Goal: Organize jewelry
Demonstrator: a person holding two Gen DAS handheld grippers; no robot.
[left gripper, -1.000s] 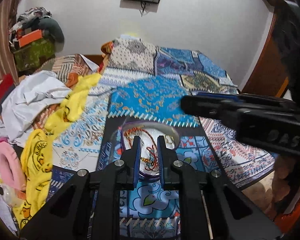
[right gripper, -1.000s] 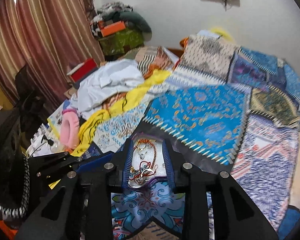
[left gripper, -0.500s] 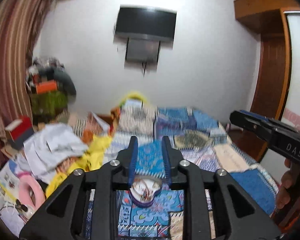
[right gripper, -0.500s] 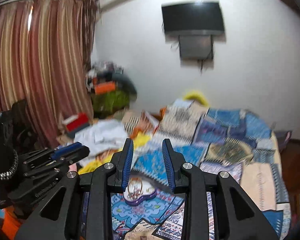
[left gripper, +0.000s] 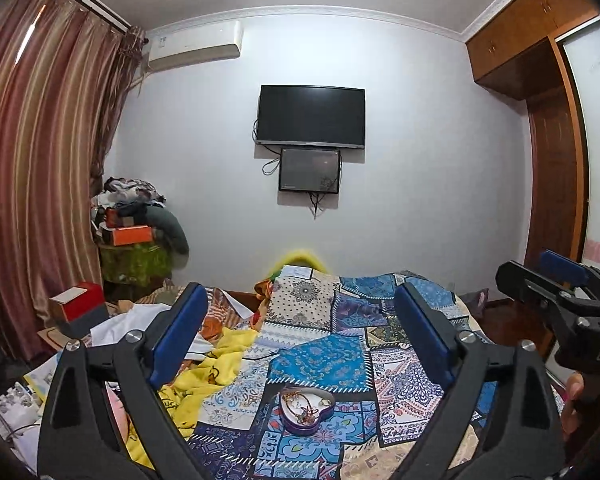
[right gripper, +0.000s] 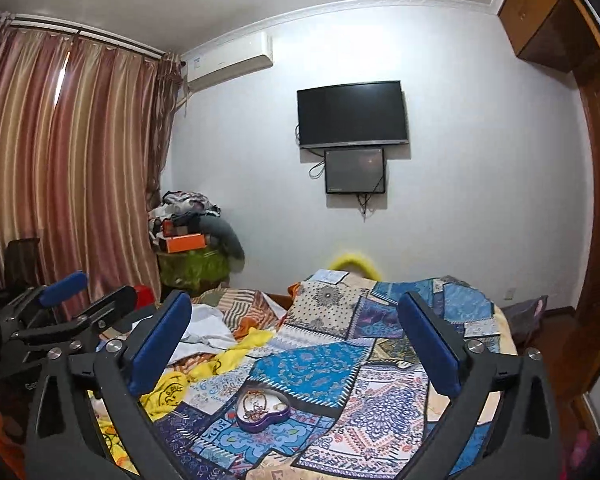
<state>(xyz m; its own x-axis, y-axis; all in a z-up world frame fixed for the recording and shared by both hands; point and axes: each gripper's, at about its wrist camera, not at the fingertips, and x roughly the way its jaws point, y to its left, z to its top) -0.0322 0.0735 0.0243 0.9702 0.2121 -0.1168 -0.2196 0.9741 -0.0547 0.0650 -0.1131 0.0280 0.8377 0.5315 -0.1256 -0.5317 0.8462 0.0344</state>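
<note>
Below both claws, heart-shaped jewelry tin (left gripper: 307, 410) on patchwork bedspread (left gripper: 324, 360), left claw (left gripper: 306, 334) and right claw (right gripper: 296, 344) opening, nothing between.

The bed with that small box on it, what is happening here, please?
A person holds a gripper in each hand above a bed with a patchwork cover. Left gripper and right gripper hold nothing; their jaws are opening wide. A purple heart-shaped box with necklaces inside lies open on the cover, touched by neither gripper.
</note>
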